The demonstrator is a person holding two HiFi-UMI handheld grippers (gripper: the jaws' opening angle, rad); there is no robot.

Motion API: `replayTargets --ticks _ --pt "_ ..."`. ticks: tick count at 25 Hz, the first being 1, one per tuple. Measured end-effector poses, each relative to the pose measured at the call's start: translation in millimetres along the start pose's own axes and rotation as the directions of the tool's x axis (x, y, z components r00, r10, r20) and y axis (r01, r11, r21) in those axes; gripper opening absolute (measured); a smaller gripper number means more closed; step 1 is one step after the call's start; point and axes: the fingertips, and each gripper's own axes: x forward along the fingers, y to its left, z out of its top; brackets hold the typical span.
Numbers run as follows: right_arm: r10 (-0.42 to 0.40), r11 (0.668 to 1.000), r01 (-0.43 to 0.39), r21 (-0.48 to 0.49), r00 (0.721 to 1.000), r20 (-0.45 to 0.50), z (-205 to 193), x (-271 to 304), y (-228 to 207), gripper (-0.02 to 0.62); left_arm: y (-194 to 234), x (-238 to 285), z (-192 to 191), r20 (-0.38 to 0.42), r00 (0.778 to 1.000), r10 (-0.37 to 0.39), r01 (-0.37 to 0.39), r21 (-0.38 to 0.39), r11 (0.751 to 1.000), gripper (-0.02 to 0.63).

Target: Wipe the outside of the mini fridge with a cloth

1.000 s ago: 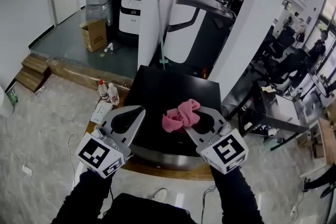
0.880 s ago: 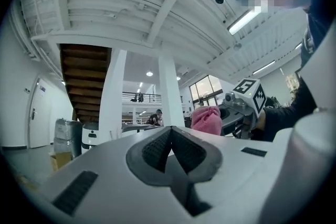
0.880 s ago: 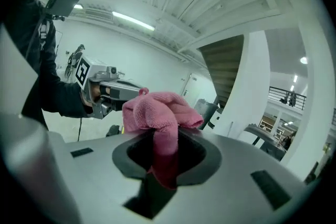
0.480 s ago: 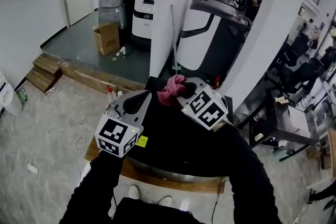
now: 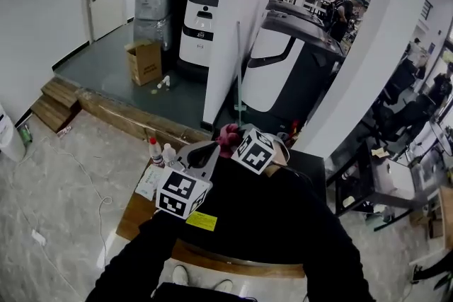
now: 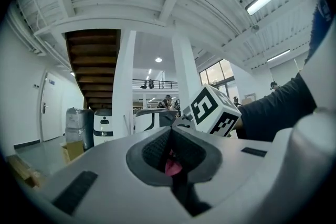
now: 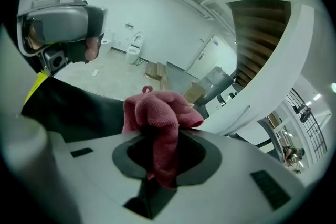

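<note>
In the head view the black mini fridge point(image 5: 237, 233) is seen at the lower centre of the frame, set on a wooden counter point(image 5: 138, 205). A yellow label point(image 5: 202, 221) is seen on its top, much of which is covered by the person's dark sleeves. Both grippers are held over the far edge of the fridge top, just beside each other, below a white pillar point(image 5: 237, 25).

The right gripper point(image 5: 233, 141) is closed on the pink cloth point(image 5: 226, 133). In the right gripper view its jaws are seen pressed together on a fold of the fabric. A bunched part stands above the tips and a tail hangs down into the opening behind them. The cloth is thus found at the back edge of the fridge top, near the middle of the frame. Whether it is touching the fridge cannot be told.

The left gripper point(image 5: 210, 151) is placed just left of the cloth, with its tips near it. In the left gripper view its jaws are seen closed against each other with nothing clamped at the tips. A sliver of pink is seen through the opening behind them. The marker cube point(image 6: 212, 113) of the right gripper is seen just beyond, right of centre.

Two small bottles point(image 5: 153, 151) are seen on the counter, left of the fridge. A cardboard box point(image 5: 144, 61) is seen on the floor at the upper left.
</note>
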Motion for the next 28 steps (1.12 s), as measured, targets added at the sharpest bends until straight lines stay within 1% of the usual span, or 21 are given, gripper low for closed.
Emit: replayTargets --ticks 3,5,9,13,17,23,28 --pt "-0.009 0.998 0.009 -0.068 1.0 -0.001 2.4 9.8 5.8 0.087 -0.5 0.6 -5.5 0.009 1.0 -0.015 0.015 -0.013 1.0 0.008" --pt "-0.019 0.994 0.017 -0.111 1.0 -0.019 1.5 10.7 6.4 0.079 -1.4 1.4 -5.0 0.012 1.0 -0.023 0.023 -0.016 1.0 0.008" --pt "-0.031 0.99 0.02 -0.139 0.997 -0.072 -11.7 8.2 2.9 0.076 -7.8 2.6 -2.3 0.008 0.999 -0.032 0.032 -0.025 0.999 0.008" --pt "-0.033 0.995 0.023 -0.101 0.995 -0.098 -38.7 -6.8 -1.8 0.075 -32.9 8.9 4.3 0.006 0.998 -0.061 0.061 -0.01 0.998 0.008" --pt "-0.048 0.997 0.039 -0.07 0.991 -0.122 -73.0 -32.1 -3.5 0.075 -72.6 15.2 11.8 0.015 0.993 -0.114 0.114 -0.003 0.994 0.008" --pt "-0.084 0.996 0.082 -0.019 0.983 -0.165 -138.0 -81.3 -8.2 0.075 -142.1 31.6 16.7 0.01 0.981 -0.196 0.196 0.006 0.981 0.008" --pt "-0.121 0.991 0.129 0.024 0.97 -0.212 -198.4 -124.3 -12.7 0.075 -193.9 43.6 19.4 0.007 0.968 -0.249 0.249 0.011 0.968 0.008"
